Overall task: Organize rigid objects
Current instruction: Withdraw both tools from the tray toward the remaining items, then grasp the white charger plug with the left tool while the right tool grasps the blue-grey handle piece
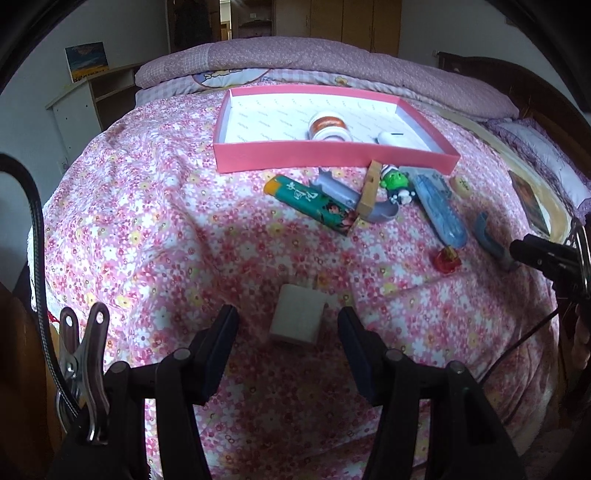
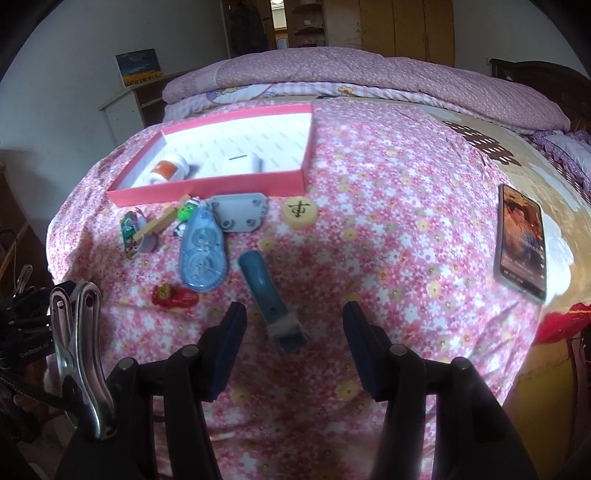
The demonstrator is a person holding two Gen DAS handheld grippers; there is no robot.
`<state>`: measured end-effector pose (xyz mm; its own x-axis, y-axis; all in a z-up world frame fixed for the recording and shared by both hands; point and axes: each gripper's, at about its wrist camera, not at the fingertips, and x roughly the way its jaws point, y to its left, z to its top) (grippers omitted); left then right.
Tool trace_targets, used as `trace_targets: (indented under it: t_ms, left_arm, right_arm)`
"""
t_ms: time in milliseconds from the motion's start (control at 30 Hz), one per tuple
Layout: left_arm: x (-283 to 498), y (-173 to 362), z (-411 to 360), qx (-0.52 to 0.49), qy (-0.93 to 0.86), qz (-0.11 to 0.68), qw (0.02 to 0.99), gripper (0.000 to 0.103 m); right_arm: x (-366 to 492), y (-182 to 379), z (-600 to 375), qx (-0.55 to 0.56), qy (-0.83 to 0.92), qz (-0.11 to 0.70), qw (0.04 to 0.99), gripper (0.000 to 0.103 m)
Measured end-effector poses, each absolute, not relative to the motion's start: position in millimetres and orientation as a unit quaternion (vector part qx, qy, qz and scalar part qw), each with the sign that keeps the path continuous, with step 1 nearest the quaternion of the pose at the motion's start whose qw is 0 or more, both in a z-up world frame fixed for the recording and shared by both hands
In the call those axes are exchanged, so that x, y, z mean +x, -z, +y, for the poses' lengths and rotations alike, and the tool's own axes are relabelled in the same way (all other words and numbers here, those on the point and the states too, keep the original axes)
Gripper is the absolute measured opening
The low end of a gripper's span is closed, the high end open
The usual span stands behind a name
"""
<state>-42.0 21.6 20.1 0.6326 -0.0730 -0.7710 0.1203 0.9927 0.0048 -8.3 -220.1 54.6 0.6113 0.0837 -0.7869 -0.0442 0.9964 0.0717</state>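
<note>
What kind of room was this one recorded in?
Most likely a bedroom: the items lie on a bed under a floral sheet, with a folded quilt at the far side, wooden wardrobes behind, and a pink tray on the bed.

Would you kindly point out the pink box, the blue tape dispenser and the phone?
pink box [image 2: 207, 190]: right wrist view, on its near outer wall.
blue tape dispenser [image 2: 202, 254]: right wrist view, on its clear body.
phone [image 2: 521, 240]: right wrist view, on its screen.

The bedspread [image 2: 388, 206] is pink with small white and yellow flowers. The tray [image 1: 332, 157] is pink outside, white inside. The tape dispenser [image 2: 202, 254] is translucent blue.
</note>
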Motion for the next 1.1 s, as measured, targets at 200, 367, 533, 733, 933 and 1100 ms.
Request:
trace_targets:
  t_ms: [200, 367, 533, 733, 933, 1100]
  left_arm:
    - [-41, -15, 19, 0.034, 0.052, 0.424, 0.904, 0.06]
    - [-40, -13, 18, 0.034, 0.05, 0.423, 0.904, 0.059]
    - [-38, -11, 18, 0.037, 0.047, 0.421, 0.905, 0.059]
    - [-39, -11, 18, 0.036, 0.046, 0.42, 0.906, 0.059]
    - [-39, -11, 18, 0.034, 0.046, 0.418, 0.906, 0.057]
    - [-41, -12, 16, 0.041, 0.046, 0.413, 0.909, 0.048]
  right_arm:
    - [-7, -46, -223, 0.02, -0.032, 0.453, 0.891, 0.056]
    - [-5, -43, -220, 0.015, -0.039, 0.453, 0.89, 0.056]
    - [-4, -44, -209, -0.001, -0.055, 0.44, 0.897, 0.055]
    - [0, -37, -203, 0.0, -0.069, 0.446, 0.892, 0.042]
    - [2, -31, -202, 0.003, -0.069, 0.45, 0.891, 0.031]
    - [2, -31, -205, 0.009, -0.067, 0.448, 0.892, 0.025]
